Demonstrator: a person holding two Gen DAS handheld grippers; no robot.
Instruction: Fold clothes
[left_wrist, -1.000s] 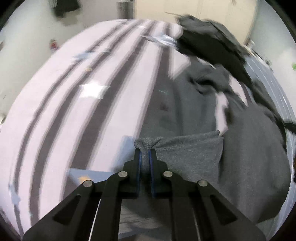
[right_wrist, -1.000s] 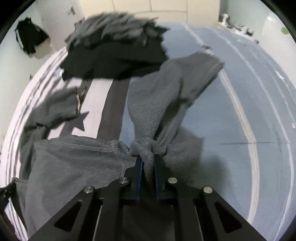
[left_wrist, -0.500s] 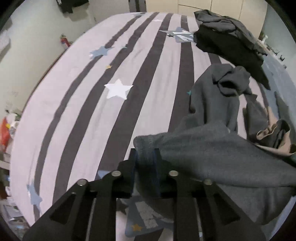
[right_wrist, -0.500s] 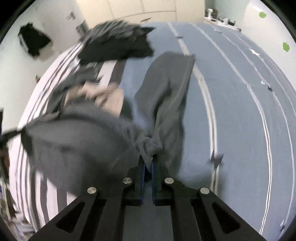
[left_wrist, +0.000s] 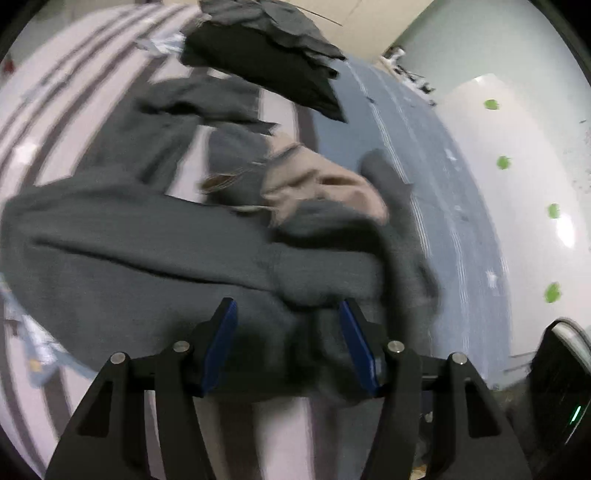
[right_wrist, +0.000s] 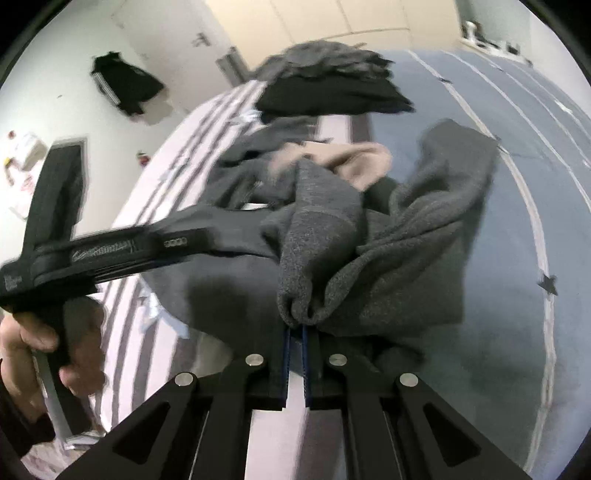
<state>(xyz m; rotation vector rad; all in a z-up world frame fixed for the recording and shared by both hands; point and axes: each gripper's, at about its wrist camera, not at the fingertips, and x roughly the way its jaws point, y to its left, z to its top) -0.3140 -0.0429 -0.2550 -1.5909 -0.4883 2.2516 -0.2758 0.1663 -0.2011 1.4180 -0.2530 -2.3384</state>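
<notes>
A dark grey sweatshirt (left_wrist: 147, 251) with a beige lining (left_wrist: 321, 184) lies bunched across the bed. My left gripper (left_wrist: 286, 306) hangs over it with its jaws opening. Blurred grey cloth shows between and under the blue pads (left_wrist: 221, 343), which are not pressing on it. My right gripper (right_wrist: 295, 328) is shut on a gathered fold of the same sweatshirt (right_wrist: 406, 258), which rises in a ridge ahead of the fingers. The beige lining (right_wrist: 358, 162) shows behind it. A hand (right_wrist: 33, 332) holds the left gripper's black body (right_wrist: 110, 251), which reaches in from the left.
A pile of dark folded clothes (left_wrist: 266, 55) sits at the bed's far end (right_wrist: 332, 85). The cover is striped white and grey (left_wrist: 55, 122) on the left and blue (right_wrist: 498, 350) on the right. A black device with a green light (left_wrist: 561, 387) is at the lower right.
The left jaws went from shut on the sweatshirt's hem to standing apart, and that gripper swung right over the garment. The right gripper kept its fold and moved, bunching the sweatshirt.
</notes>
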